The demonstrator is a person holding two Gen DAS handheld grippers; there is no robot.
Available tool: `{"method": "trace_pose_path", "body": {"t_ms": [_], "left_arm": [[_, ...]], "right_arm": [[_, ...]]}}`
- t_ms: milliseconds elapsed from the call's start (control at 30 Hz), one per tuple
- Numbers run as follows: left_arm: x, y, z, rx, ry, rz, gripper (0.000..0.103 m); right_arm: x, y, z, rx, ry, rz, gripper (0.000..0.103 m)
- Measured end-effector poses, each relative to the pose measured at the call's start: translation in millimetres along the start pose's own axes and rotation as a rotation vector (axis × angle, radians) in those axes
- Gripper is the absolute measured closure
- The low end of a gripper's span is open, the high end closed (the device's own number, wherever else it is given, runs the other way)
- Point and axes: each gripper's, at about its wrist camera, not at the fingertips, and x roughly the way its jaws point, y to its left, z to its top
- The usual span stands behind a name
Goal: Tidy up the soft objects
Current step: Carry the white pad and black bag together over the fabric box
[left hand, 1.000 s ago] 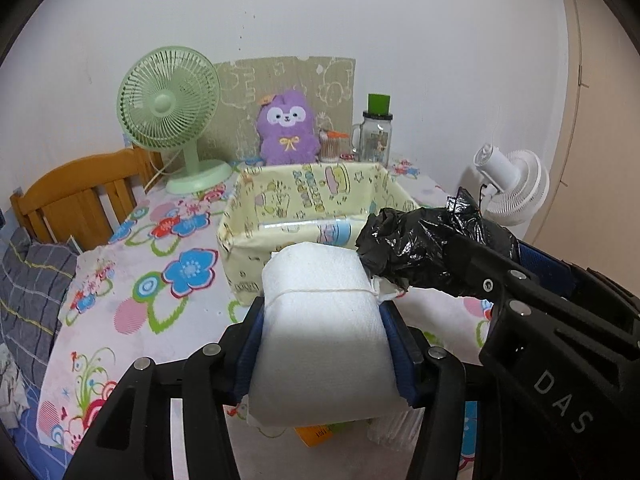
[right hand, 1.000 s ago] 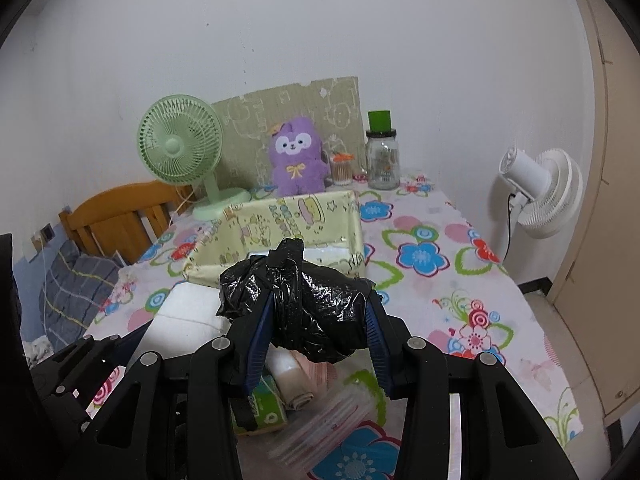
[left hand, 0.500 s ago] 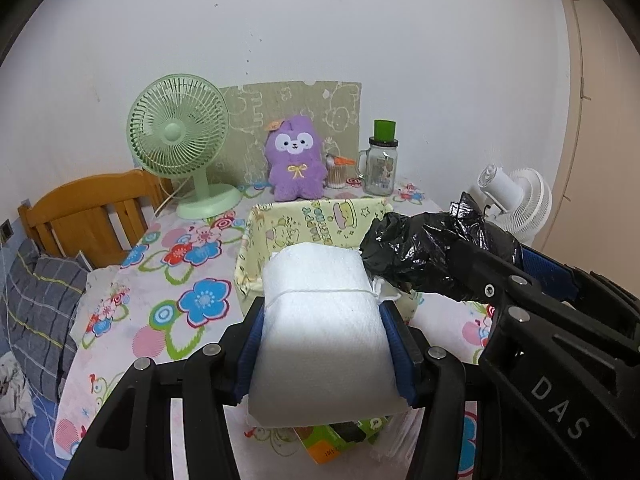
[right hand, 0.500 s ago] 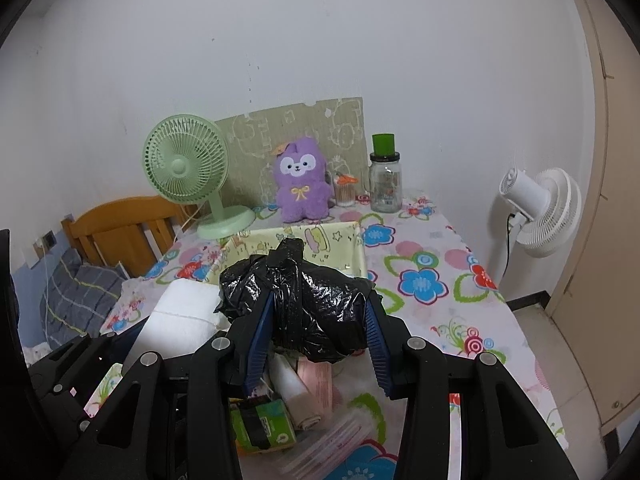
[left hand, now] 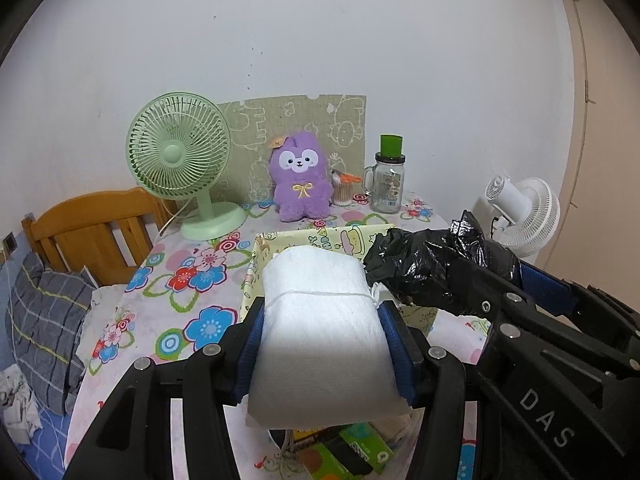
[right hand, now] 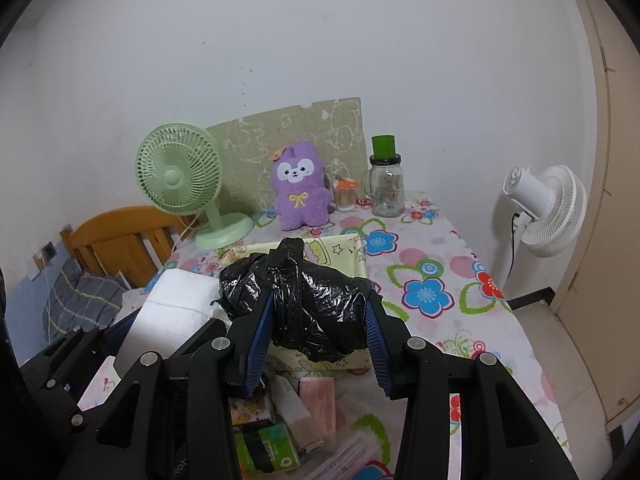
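The left gripper (left hand: 322, 332) clamps a white tissue pack (left hand: 320, 320) — long axis pointing ahead — above the table's (right hand: 436, 280) near edge; the right gripper (right hand: 318, 320) squeezes a crumpled black bag (right hand: 308, 304) — lying crosswise — before the yellow bin (left hand: 320, 238).

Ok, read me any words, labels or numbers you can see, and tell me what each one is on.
"DAS": white letters on the black body of the right gripper, seen from the left wrist view.
Yellow fabric box: cartoon print, lettering too blurred.
Glass jar label: too small.
Green packet: unreadable.
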Motion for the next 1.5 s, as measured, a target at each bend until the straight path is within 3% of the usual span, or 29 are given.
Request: {"method": "trace_pose_path", "body": {"t_ms": [1000, 1500], "left_arm": [[73.9, 17.7, 42.1, 0.003, 0.023, 0.014, 0.046], [124.0, 24.0, 45.8, -0.02, 0.091, 0.01, 0.041]], "right_arm": [[83.5, 5.4, 41.4, -0.014, 0.033, -0.008, 0.056], [136.0, -2.2, 49.0, -0.002, 0.078, 0.026, 0.056]]}}
